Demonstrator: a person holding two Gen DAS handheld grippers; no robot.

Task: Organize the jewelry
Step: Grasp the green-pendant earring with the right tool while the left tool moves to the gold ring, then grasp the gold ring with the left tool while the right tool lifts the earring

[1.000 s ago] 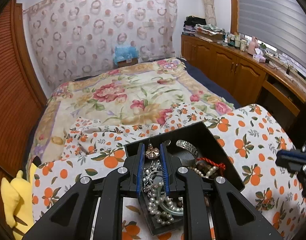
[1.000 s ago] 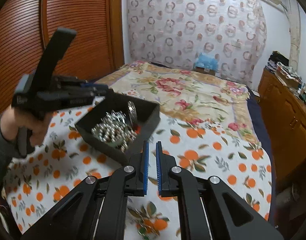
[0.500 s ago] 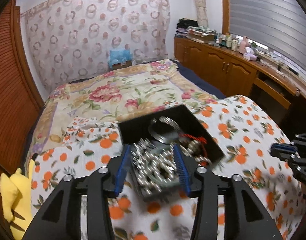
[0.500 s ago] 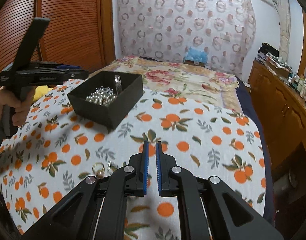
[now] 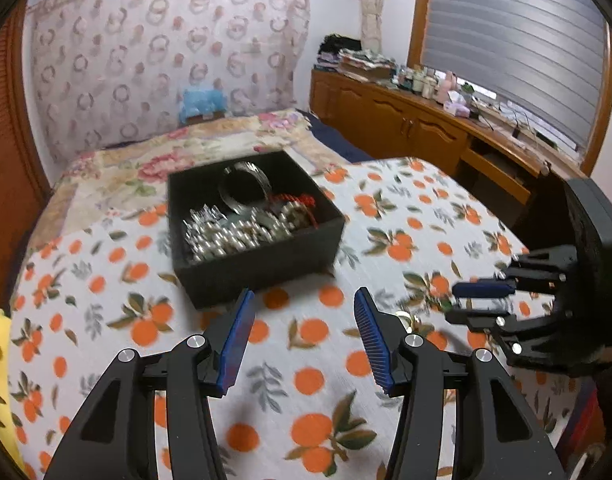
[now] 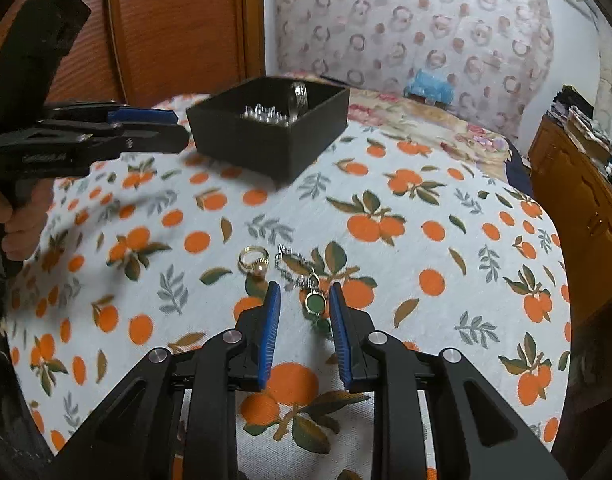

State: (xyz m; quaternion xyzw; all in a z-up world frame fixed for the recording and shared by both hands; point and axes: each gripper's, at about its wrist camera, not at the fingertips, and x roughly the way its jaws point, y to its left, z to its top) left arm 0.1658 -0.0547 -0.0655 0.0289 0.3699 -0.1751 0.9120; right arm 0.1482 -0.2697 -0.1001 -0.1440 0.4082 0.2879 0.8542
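My right tongs (image 6: 304, 304) hang open over the green pendant (image 6: 315, 303) and chain (image 6: 290, 264), with the ring (image 6: 253, 261) just beside, all loose near the middle of the bench (image 6: 445, 216); I judge these are what is left. My left tongs (image 5: 300, 334) are open and empty. Most pieces already fill the box (image 6: 274, 148) toward the bench's far edge, though its wall hides them and blur smears detail.
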